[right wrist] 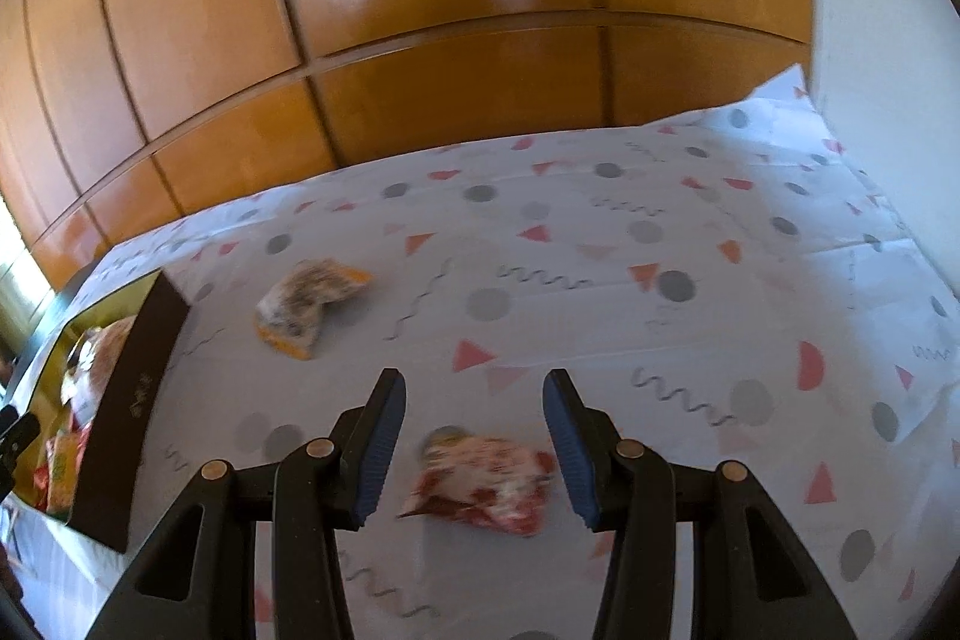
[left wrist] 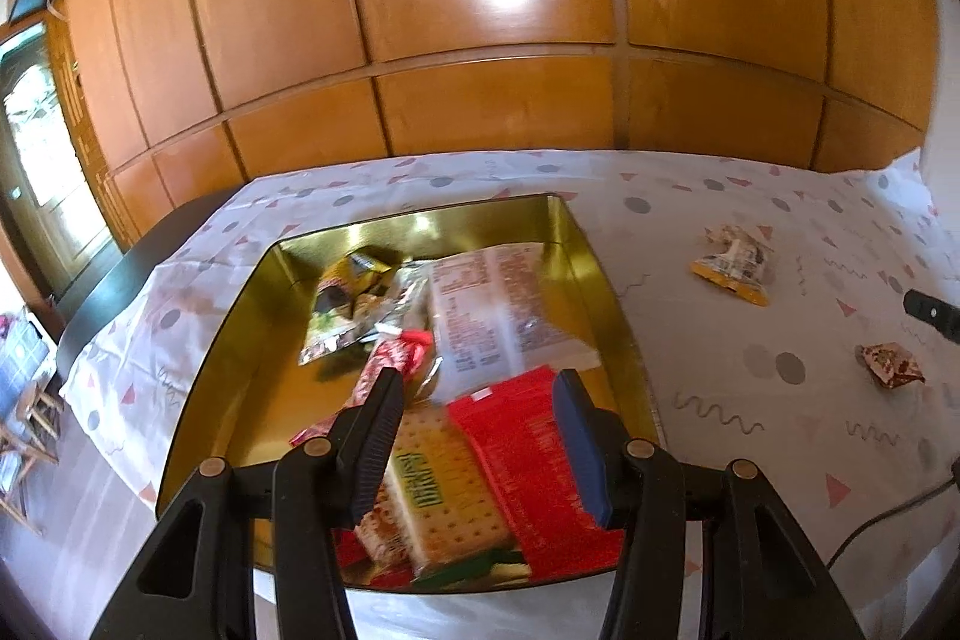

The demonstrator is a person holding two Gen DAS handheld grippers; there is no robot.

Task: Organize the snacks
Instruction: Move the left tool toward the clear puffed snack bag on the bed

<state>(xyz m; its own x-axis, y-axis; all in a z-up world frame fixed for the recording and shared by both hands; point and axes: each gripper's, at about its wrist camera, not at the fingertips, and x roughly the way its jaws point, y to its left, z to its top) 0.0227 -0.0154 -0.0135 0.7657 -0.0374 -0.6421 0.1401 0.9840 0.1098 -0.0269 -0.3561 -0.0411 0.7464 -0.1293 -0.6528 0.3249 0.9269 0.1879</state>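
Observation:
A gold-lined box sits on the patterned tablecloth and holds several snack packs, among them a red pack, a cracker pack and a white pack. My left gripper is open and empty above the box's near end. My right gripper is open, its fingers either side of a small red-and-white snack lying on the cloth; this snack also shows in the left wrist view. An orange-edged snack lies further off; it also shows in the left wrist view.
The box's dark outer wall stands at the left of the right wrist view. Wooden cabinet doors rise behind the table. A white wall is at the right. A cable lies at the cloth's near right.

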